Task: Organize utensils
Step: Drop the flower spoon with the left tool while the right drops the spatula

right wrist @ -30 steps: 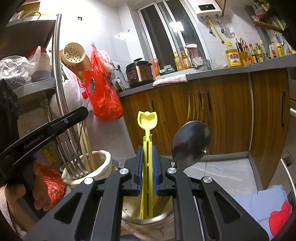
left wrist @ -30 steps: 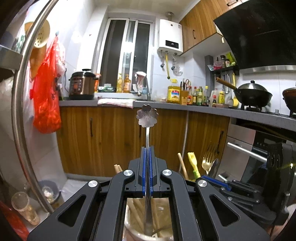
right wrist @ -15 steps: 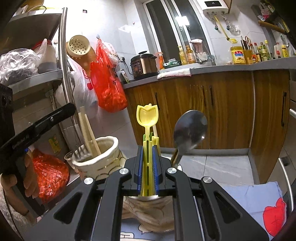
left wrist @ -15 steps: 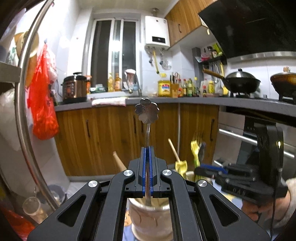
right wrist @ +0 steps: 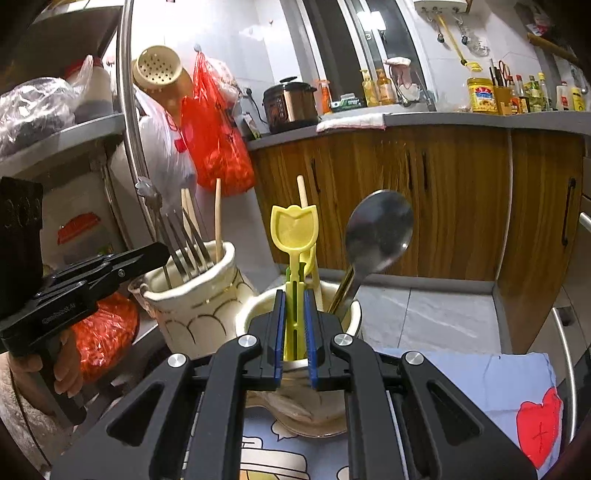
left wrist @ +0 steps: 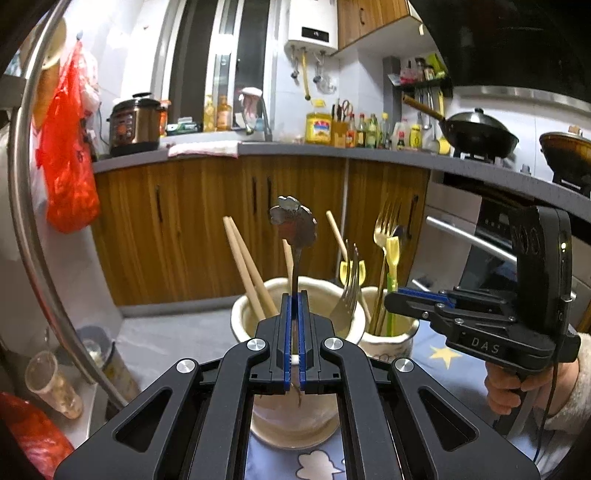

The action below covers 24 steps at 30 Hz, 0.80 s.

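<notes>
Left tool (left wrist: 294, 306) clamped on flower-handled spoon (left wrist: 293, 225), upright over left jar (left wrist: 243, 314) for insertion. Right tool (right wrist: 294, 306) nearly closed around yellow spoon (right wrist: 293, 225) standing in right jar (right wrist: 255, 314); firm grip: cannot tell.

Cool indoor light, glare on window (right wrist: 373, 22), strong fisheye edge distortion, dark corners.

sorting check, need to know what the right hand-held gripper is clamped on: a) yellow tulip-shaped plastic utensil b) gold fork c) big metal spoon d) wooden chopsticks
a: the right hand-held gripper has its blue pads closed on the handle of the yellow tulip-shaped plastic utensil, above the cream holder; the metal spoon stands free beside it.
</notes>
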### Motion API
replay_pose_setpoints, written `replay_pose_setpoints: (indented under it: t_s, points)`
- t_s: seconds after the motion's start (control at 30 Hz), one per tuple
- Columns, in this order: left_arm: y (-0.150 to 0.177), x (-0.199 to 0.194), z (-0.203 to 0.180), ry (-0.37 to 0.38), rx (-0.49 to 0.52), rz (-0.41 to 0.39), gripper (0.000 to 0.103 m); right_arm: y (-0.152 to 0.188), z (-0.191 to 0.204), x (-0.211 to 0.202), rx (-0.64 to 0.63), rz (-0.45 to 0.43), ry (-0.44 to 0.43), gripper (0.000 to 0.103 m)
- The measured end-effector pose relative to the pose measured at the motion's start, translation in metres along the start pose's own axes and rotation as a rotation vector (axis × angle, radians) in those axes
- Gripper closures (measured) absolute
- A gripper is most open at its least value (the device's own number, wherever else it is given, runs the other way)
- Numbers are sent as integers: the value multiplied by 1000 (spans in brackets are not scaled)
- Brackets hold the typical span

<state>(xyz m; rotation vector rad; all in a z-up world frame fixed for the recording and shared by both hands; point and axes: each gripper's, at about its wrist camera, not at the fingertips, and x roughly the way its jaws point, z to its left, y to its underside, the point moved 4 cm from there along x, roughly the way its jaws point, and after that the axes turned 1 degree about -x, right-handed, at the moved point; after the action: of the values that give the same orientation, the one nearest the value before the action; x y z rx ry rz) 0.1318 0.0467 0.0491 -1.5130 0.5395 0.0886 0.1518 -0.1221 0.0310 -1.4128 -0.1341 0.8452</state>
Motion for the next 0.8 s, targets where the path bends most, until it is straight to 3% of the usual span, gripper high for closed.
replay_pose_setpoints:
  t_s: [0.43,0.57,0.8]
  points:
    - [1,3,4,-5,-14,14,99,3,2,7,3,36,-2,92]
    - [0,2,5,-18,-16,19,95,0,1,5,7,30,2,77]
    - [-10,-17,-3,-58,8,41,93,-4,5,-18,17,51,61,77]
